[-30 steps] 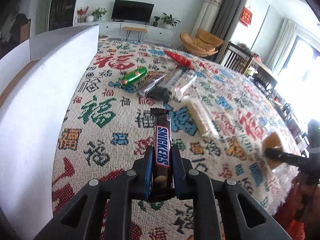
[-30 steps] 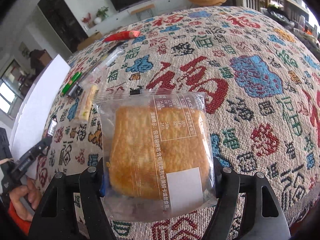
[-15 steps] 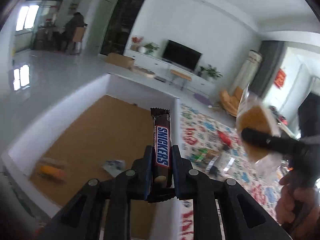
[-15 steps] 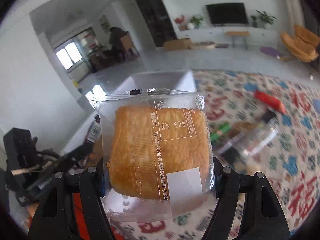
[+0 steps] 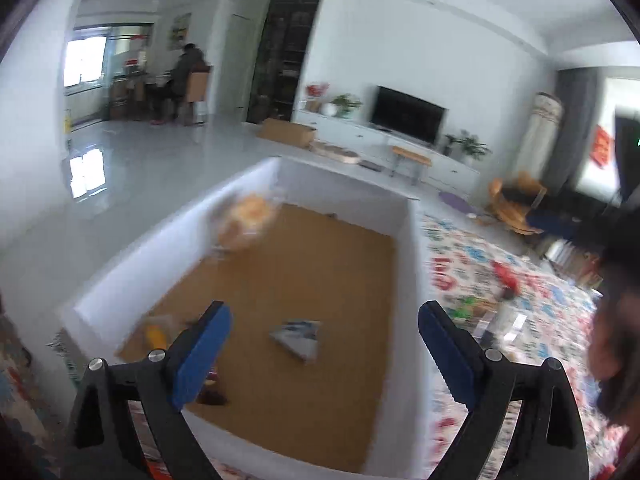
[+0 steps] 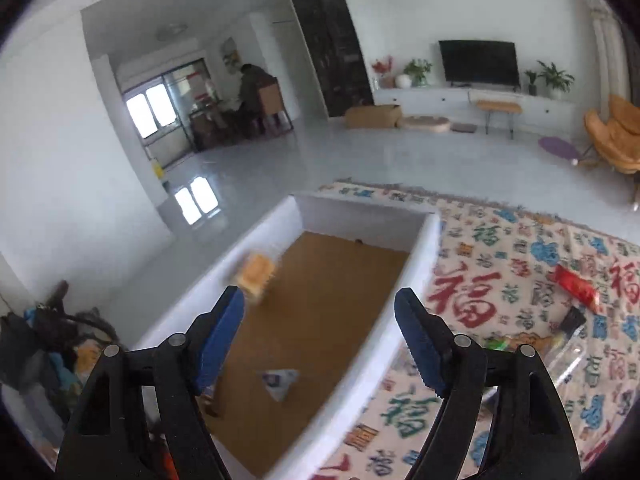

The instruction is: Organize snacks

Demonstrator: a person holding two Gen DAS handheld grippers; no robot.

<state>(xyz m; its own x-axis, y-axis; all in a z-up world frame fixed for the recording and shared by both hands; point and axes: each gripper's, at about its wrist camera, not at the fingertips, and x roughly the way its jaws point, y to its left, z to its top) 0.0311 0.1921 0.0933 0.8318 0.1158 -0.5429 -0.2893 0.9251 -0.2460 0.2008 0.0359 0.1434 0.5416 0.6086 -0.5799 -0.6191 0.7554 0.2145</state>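
A white box with a brown cardboard floor stands at the table's left edge; it also shows in the right wrist view. My left gripper is open and empty above it. My right gripper is open and empty above it too. The bagged toast is blurred, in the air near the box's far left wall; it also shows in the right wrist view. The Snickers bar lies on the box floor behind my left finger. A small white-blue packet and a yellow snack lie inside.
The patterned tablecloth to the right of the box holds a red packet, a green snack and clear wrapped bars. Beyond are a grey floor, a TV cabinet and an orange chair.
Both grippers opened above the box. The Snickers bar dropped from the left one to the box floor; the toast bag left the right one and is falling into the box.
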